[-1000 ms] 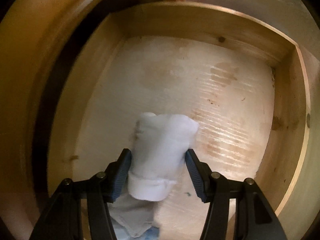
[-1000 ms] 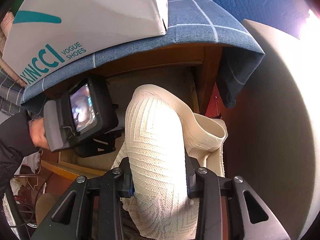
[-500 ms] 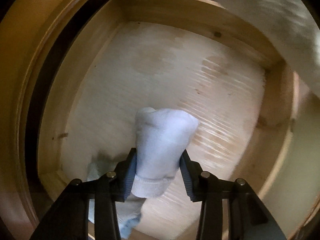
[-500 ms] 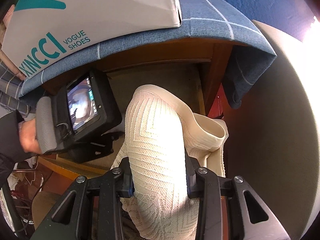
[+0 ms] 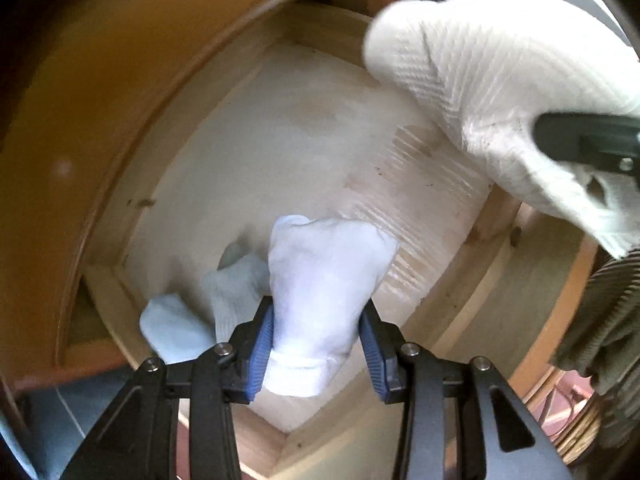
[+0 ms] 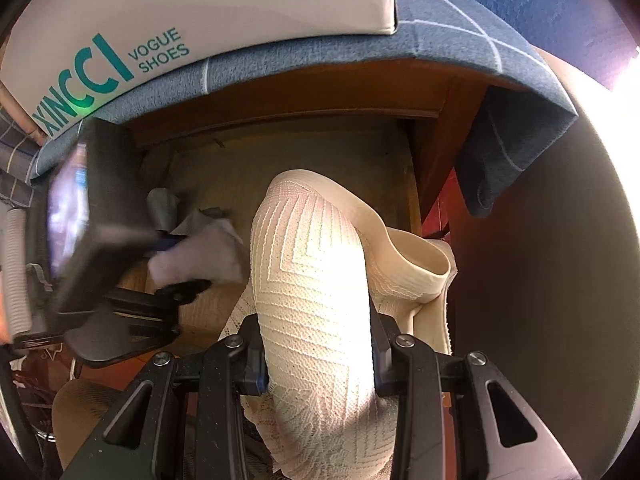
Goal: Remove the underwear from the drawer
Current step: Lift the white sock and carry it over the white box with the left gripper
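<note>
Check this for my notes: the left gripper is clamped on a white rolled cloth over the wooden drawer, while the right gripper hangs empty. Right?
Not quite. The right gripper is not empty: in the right wrist view its jaws are shut on a cream patterned knit garment. The rest holds: the left gripper is clamped on the white rolled cloth over the wooden drawer.

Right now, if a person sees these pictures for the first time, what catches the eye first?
Probably the cream patterned garment, large in the middle of the right wrist view and clamped in the right gripper. Next, the white garment pinched in the left gripper above the pale wooden drawer. Behind sits a white shoe box on a blue cloth.
</note>
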